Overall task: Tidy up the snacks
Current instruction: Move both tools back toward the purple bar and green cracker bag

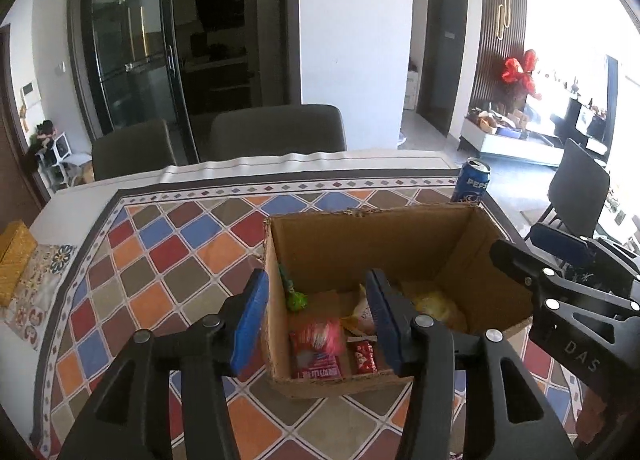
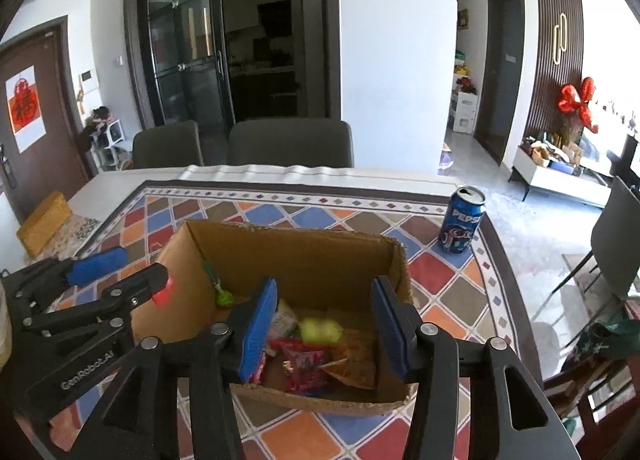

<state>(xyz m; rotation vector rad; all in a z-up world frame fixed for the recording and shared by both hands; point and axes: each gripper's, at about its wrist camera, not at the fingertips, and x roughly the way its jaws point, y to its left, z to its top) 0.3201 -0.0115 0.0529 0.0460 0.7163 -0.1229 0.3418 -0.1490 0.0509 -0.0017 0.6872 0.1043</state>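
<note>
An open cardboard box (image 1: 400, 236) (image 2: 304, 248) stands on the patterned tablecloth and holds snacks. Among them are a green candy (image 1: 296, 298) (image 2: 224, 298), a red-pink packet (image 1: 316, 348) (image 2: 304, 368), a small red bar (image 1: 364, 356), a yellow packet (image 1: 436, 306) (image 2: 320, 330) and an orange packet (image 2: 356, 360). My left gripper (image 1: 318, 318) (image 2: 120, 274) is open astride the box's left wall, one pad outside and one inside, pressing on nothing. My right gripper (image 2: 325, 328) (image 1: 540, 256) is open over the box's right part, with nothing held.
A blue Pepsi can (image 1: 472, 183) (image 2: 460, 223) stands beyond the box at the table's right edge. A yellow box (image 1: 14, 260) (image 2: 44, 221) lies at the far left. Two grey chairs (image 1: 276, 131) (image 2: 290, 141) stand behind the table, a dark one (image 1: 576, 187) to the right.
</note>
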